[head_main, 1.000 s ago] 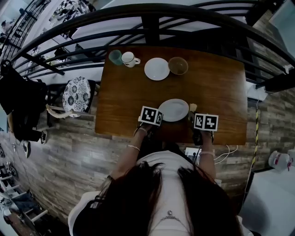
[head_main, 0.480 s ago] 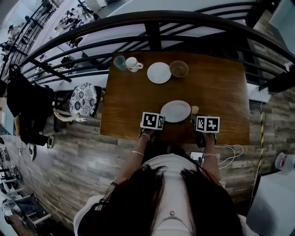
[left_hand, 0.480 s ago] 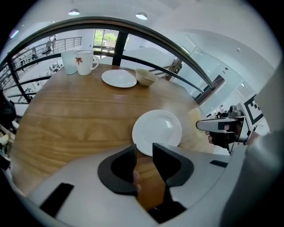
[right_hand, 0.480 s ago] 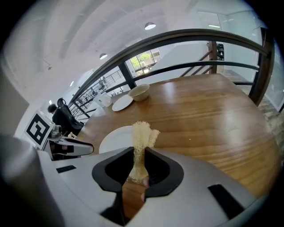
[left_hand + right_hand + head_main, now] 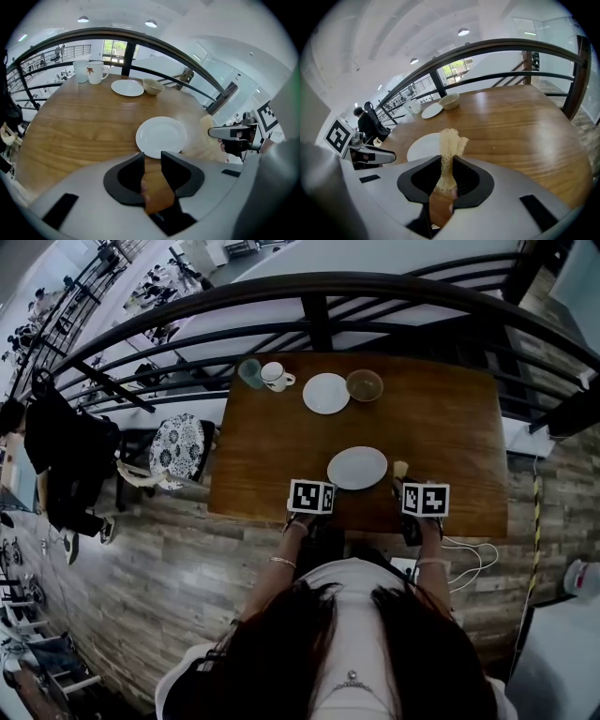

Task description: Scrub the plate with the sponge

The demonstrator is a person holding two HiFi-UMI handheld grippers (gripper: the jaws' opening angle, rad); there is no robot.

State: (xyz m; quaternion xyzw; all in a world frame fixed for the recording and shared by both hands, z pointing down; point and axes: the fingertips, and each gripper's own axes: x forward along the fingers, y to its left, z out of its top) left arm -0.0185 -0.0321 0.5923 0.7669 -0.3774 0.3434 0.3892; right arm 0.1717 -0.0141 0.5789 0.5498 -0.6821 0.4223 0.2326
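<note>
A white plate (image 5: 357, 468) lies flat near the front edge of the brown table (image 5: 450, 427). In the left gripper view the plate (image 5: 161, 136) lies just beyond the jaw tips. My left gripper (image 5: 152, 157) is open, and only bare wood shows between its jaws. In the head view the left gripper (image 5: 319, 489) hangs at the plate's near left. My right gripper (image 5: 447, 161) is shut on a pale yellow sponge (image 5: 450, 140) that sticks up out of the jaws. Right of the plate, the right gripper (image 5: 409, 486) holds the sponge (image 5: 401, 470) above the table. The plate (image 5: 424, 145) lies ahead-left of the sponge.
At the table's far side stand a teal cup (image 5: 249, 372), a white mug (image 5: 275, 377), a second white plate (image 5: 326, 393) and a brown bowl (image 5: 364, 385). A dark railing (image 5: 309, 296) curves behind the table. A patterned chair (image 5: 178, 448) stands at its left.
Both grippers have drawn back from the plate toward the table's near edge and risen a little. The left marker cube no longer overlaps the plate's rim. The sponge stays pinched in the right gripper.
</note>
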